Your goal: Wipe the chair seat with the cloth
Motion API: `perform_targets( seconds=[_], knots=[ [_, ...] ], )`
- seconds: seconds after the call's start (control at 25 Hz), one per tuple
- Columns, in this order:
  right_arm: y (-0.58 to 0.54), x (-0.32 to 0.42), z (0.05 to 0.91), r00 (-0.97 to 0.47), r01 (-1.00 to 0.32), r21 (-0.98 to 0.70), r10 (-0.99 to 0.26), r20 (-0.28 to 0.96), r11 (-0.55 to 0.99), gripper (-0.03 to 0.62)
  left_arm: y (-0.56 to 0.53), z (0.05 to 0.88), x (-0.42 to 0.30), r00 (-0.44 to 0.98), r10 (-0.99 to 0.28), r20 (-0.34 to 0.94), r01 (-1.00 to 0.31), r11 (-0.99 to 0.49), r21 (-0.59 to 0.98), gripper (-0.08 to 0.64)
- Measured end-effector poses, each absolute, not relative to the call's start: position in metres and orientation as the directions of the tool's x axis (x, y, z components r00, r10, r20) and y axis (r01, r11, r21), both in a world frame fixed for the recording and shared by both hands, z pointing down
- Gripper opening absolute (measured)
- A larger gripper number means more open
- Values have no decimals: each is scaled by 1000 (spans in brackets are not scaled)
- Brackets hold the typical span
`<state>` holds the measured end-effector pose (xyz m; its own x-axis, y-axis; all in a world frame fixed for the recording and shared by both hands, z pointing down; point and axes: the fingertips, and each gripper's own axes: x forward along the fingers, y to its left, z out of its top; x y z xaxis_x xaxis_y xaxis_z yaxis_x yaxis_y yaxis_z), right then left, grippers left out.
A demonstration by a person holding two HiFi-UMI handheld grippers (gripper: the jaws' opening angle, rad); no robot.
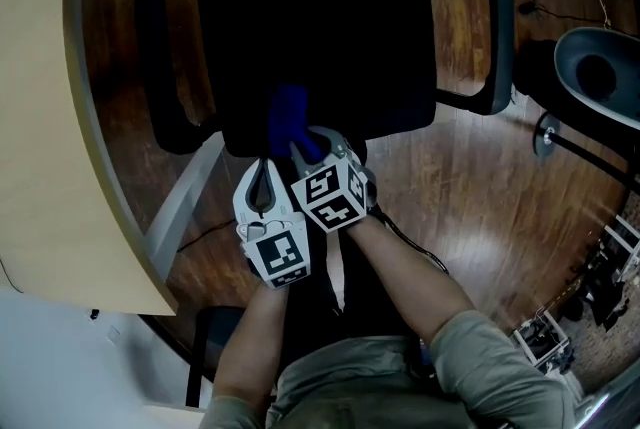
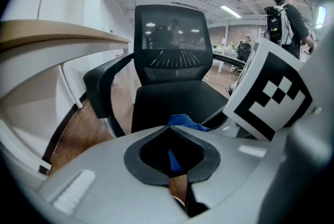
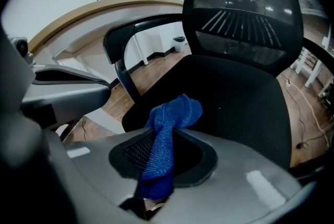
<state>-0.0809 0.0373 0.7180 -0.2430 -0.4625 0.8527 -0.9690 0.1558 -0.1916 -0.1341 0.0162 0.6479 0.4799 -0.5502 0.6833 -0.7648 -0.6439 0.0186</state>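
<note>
The black office chair seat (image 1: pixel 320 27) fills the top middle of the head view. My right gripper (image 1: pixel 312 149) hovers at the seat's front edge, shut on a blue cloth (image 1: pixel 288 115) whose bunched end lies over the edge. In the right gripper view the cloth (image 3: pixel 166 137) runs up between the jaws, and the seat (image 3: pixel 235 103) and mesh backrest lie ahead. My left gripper (image 1: pixel 263 175) sits beside the right one, to its left, just off the seat's front edge. Its jaws are shut (image 2: pixel 169 128) with nothing in them; the cloth (image 2: pixel 183 121) shows just beyond them.
A curved wooden desk (image 1: pixel 40 117) runs along the left, close to the chair's left armrest (image 1: pixel 160 37). The right armrest (image 1: pixel 497 17) stands over the wood floor (image 1: pixel 480 187). Another chair (image 1: pixel 600 77) is at the far right. A person (image 2: pixel 284 14) stands far off.
</note>
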Motion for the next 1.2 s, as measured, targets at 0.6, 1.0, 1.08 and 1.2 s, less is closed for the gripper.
perform_targets(
  seconds=[0.6, 1.0, 1.08, 1.2],
  knots=[
    [123, 84, 709, -63, -973, -161, -480, 875, -167, 81, 76, 630, 9, 614, -428, 663, -594, -804, 32, 6],
    [182, 161, 714, -6, -942, -160, -461, 887, -296, 81, 116, 626, 75, 639, -385, 666, -533, -846, 22, 6],
    [192, 173, 719, 0, -936, -159, -453, 891, -314, 81, 123, 631, 85, 638, -379, 670, -528, -849, 23, 6],
    [202, 187, 726, 3, -932, -160, -445, 895, -326, 81, 135, 637, 97, 636, -368, 678, -522, -852, 27, 6]
  ],
)
